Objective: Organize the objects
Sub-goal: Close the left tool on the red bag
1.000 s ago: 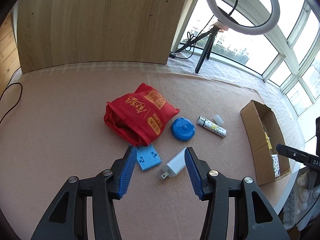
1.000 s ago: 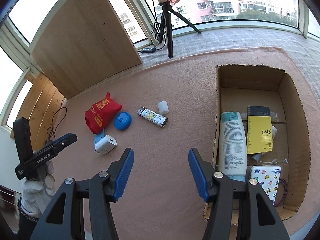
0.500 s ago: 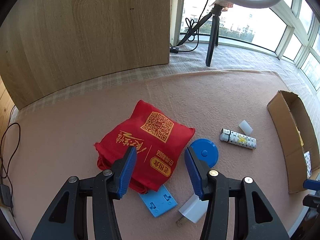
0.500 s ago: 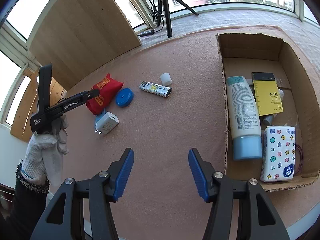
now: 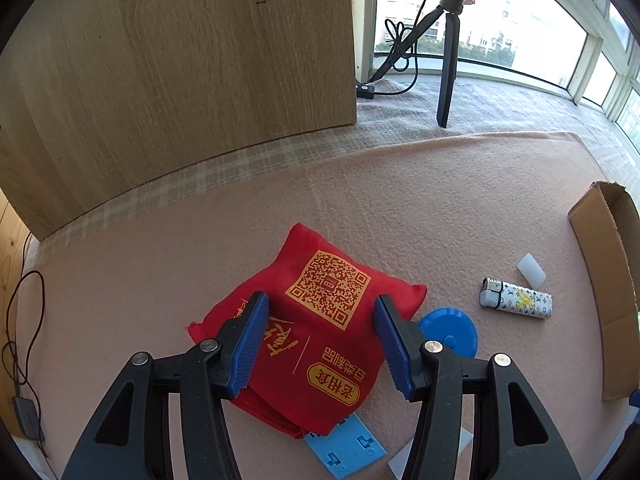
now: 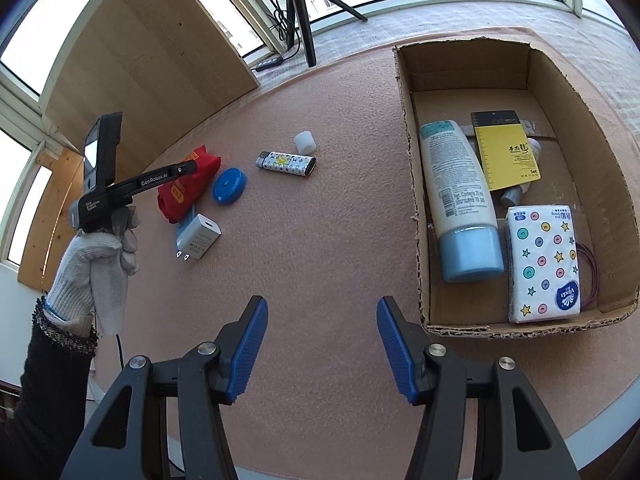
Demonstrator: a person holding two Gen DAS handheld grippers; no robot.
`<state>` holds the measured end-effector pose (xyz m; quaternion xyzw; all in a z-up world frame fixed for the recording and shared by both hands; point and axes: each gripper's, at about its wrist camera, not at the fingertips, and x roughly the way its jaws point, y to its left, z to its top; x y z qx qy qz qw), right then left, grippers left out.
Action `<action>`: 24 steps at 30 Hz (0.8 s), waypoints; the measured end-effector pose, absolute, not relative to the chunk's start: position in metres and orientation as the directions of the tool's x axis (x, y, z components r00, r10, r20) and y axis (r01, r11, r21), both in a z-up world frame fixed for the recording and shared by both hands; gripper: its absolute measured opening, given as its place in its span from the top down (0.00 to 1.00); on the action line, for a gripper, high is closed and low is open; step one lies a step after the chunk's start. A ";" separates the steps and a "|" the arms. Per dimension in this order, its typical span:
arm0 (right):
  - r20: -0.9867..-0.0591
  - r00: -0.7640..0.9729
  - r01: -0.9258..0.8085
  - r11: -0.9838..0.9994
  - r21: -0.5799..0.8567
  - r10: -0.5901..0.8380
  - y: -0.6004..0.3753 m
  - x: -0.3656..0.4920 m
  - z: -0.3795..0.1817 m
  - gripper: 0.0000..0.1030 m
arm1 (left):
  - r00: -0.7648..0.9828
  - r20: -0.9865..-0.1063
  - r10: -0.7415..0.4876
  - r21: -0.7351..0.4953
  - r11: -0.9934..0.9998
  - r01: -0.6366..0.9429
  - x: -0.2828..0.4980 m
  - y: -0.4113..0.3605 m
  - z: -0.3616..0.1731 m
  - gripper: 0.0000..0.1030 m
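A folded red bag (image 5: pixel 316 340) with yellow print lies on the pink mat, and my left gripper (image 5: pixel 320 316) hangs open just above it, one blue finger at each side. Beside the bag lie a blue round lid (image 5: pixel 450 332), a patterned lighter (image 5: pixel 516 303), a small white cap (image 5: pixel 531 275), a blue plastic piece (image 5: pixel 346 446) and a white charger (image 6: pixel 199 236). My right gripper (image 6: pixel 322 322) is open over bare mat, left of the cardboard box (image 6: pixel 408 152). The box holds a lotion tube (image 6: pixel 460 200), a yellow booklet (image 6: pixel 506 152) and a tissue pack (image 6: pixel 544 264).
A wooden panel (image 5: pixel 180 72) stands behind the mat. A tripod (image 5: pixel 448 60) with cables is at the back by the windows. A gloved hand (image 6: pixel 100 256) holds the left gripper body (image 6: pixel 120 188). A cable (image 5: pixel 20 340) trails off the mat's left edge. The table edge runs close in front.
My left gripper moved forward from above the charger and blue piece to above the red bag. The right view shifted closer to the box; the right gripper stays open.
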<state>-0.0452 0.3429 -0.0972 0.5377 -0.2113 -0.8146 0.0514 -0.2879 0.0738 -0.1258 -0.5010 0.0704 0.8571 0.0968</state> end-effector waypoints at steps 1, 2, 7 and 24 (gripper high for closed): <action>-0.854 -0.417 -0.144 -0.905 0.399 -0.310 0.343 -0.046 -0.097 0.49 | -0.486 -0.868 0.103 0.024 -0.969 -0.247 -0.287 0.076 -0.122 0.44; -0.854 -0.416 -0.147 -0.904 0.401 -0.311 0.342 -0.047 -0.097 0.49 | -0.489 -0.865 0.110 0.025 -0.965 -0.262 -0.287 0.079 -0.120 0.44; -0.852 -0.415 -0.145 -0.901 0.410 -0.320 0.337 -0.051 -0.097 0.49 | -0.454 -0.879 0.148 0.014 -0.942 -0.336 -0.285 0.099 -0.122 0.38; -0.859 -0.385 -0.130 -0.901 0.413 -0.338 0.326 -0.057 -0.105 0.49 | -0.438 -0.899 0.016 0.085 -0.974 -0.210 -0.306 0.030 -0.155 0.30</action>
